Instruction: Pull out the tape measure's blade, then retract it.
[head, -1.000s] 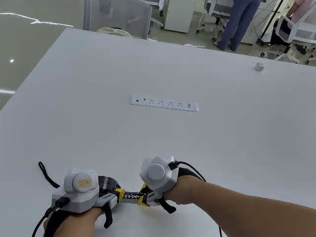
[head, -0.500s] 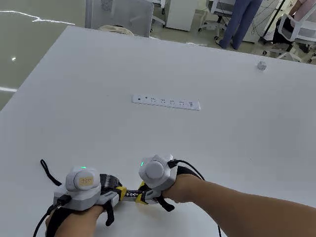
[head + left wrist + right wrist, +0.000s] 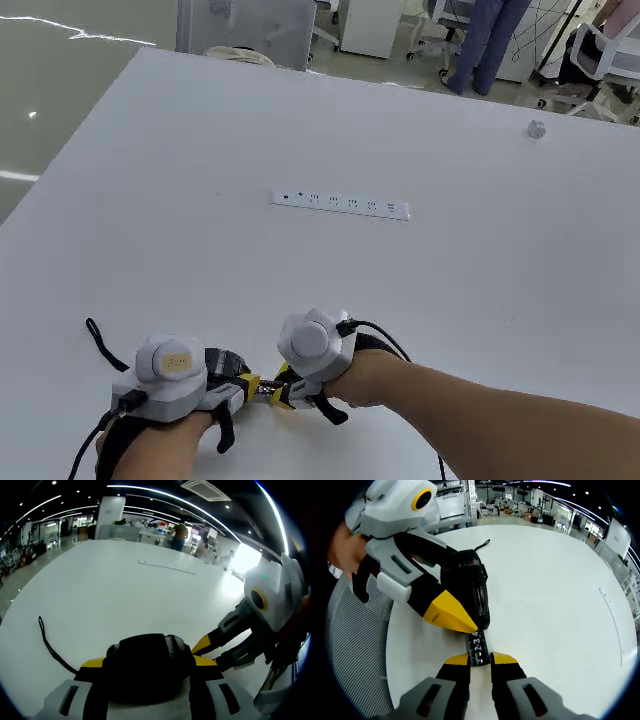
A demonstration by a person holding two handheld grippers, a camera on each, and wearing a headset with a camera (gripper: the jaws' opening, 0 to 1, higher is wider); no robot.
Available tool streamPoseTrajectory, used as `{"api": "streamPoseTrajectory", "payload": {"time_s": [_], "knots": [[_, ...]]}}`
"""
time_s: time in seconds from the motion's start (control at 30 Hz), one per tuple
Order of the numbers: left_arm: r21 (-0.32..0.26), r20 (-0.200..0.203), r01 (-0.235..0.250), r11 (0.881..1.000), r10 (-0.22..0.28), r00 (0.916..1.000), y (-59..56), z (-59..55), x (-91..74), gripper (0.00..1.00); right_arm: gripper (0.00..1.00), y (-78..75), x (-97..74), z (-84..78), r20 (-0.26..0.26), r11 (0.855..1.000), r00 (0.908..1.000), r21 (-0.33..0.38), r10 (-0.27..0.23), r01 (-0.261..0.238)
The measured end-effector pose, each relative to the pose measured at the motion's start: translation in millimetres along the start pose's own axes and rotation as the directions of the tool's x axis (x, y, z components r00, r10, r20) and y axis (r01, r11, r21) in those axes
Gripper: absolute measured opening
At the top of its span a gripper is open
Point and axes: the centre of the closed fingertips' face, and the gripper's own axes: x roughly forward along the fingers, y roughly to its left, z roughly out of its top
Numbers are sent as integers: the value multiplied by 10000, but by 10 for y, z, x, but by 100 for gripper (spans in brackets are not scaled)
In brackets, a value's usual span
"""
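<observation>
At the lower left of the head view, two hand-held tools met nose to nose over a white table (image 3: 420, 280); the left gripper (image 3: 149, 660) was clamped around the black tape measure (image 3: 472, 587), its yellow-tipped jaws pressed to either side of the case; in the right gripper view the case sat just left of centre, resting low over the tabletop, though contact could not be confirmed. The right gripper (image 3: 480, 661) had its jaws closed on the tip of the blade (image 3: 477, 649), pinching it at the lower centre of that view. Only a short stretch of blade, a few printed numerals long, showed between the case mouth and the pinching jaws; the two tools stood very near each other. The case's thin black strap (image 3: 50, 645) trailed over the table toward the left of the left gripper view; a white power strip (image 3: 340, 205) lay well apart at mid-frame in the head view.

With so little blade out, the moment read as one end of the stroke, either the start of the pull or the close of the return; these pictures did not settle which. A pull would call for the right tool to draw straight away along the blade's line while the left held the case firm; a return would call for easing the tip to the mouth before letting go, lest it snap back.
</observation>
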Motion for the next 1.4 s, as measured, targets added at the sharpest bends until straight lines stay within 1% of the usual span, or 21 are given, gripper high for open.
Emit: {"api": "streamPoseTrajectory", "payload": {"time_s": [0.2,0.4,0.43,0.53,0.63,0.7,0.77,0.8,0.83,0.87,0.93,0.97,1.1,1.2,1.27,1.3,1.4], "knots": [[5,-37,17,10000,-17,10000,-1,-4,1,62,15,21,19,59,108,9999,9999,-105,6,-5],[0,-40,22,10000,-22,10000,-2,-3,-1,62,15,18,39,75,252,9999,9997,-125,5,-2],[-2,-39,24,10000,-24,10000,-2,-3,-2,62,16,18,37,73,307,9999,9995,-124,6,-2],[9,-36,45,10000,-45,10000,-2,-4,-4,62,17,34,27,58,738,9996,9973,-268,40,-21],[25,-28,59,10000,-59,10000,-2,-5,-6,62,21,71,-10,33,953,9994,9952,-308,209,-180],[18,-20,61,10000,-61,10000,-3,-2,-4,62,21,69,-38,1,946,9990,9952,-396,259,-222],[14,-15,64,10000,-64,10000,-2,2,-2,62,18,40,-70,-46,794,9976,9968,-695,127,-72],[11,-22,72,10000,-72,10000,-2,2,-1,62,16,44,-90,-50,849,9981,9963,-608,152,-100],[19,-18,74,10000,-74,10000,-1,3,0,62,14,25,-96,-53,816,9982,9966,-608,61,-11],[12,-13,83,10000,-83,10000,-2,5,0,62,14,45,-105,-43,867,9977,9962,-676,120,-62],[-2,-21,99,10000,-99,9999,-1,5,-2,62,13,34,-94,-38,845,9986,9964,-524,94,-50],[-20,-21,105,9999,-105,9999,-1,6,-3,62,13,25,-76,-35,836,9996,9965,-283,63,-39],[-98,-14,116,9999,-116,9999,3,11,-4,62,13,21,-55,-12,730,9995,9973,-323,88,-64],[-265,63,201,9994,-199,9998,15,18,-10,62,13,16,-48,-6,765,9997,9970,-236,71,-53],[-257,63,228,9994,-227,9997,9,17,-12,62,13,22,-33,0,797,9998,9968,-167,70,-57],[-375,79,267,9989,-265,9996,13,19,-22,62,13,24,-25,9,811,9999,9967,-143,48,-36],[-385,84,274,9989,-271,9996,12,19,-13,62,13,18,-15,37,817,10000,9967,-60,20,-15]]}}
